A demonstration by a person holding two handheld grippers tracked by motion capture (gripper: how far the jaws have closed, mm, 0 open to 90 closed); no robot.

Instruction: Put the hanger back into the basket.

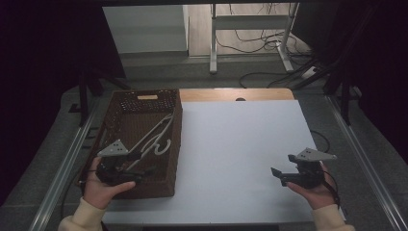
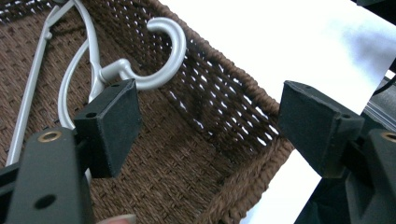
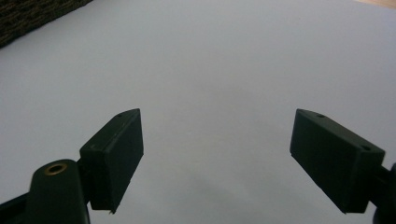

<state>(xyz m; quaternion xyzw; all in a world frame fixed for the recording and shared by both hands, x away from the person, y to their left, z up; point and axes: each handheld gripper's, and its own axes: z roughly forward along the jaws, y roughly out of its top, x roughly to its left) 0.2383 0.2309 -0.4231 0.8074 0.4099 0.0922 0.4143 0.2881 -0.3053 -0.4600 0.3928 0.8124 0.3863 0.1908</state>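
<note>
No brand, label or writing can be read anywhere. You have one brown wicker basket (image 1: 169, 144) at the left of the white worktop (image 1: 240, 154), and inside it lie pale grey plastic hangers (image 1: 156, 137); they overlap, so their number cannot be told, though one hook (image 2: 170, 51) curls clearly near the basket's wall. Your left tool (image 1: 126, 168) sits over the basket's near end, its jaws spread wide with nothing between them, the hook just beyond one jaw. Your right tool (image 1: 284, 166) hangs over bare worktop at the right, well apart from the basket, jaws also spread and holding nothing.
</note>
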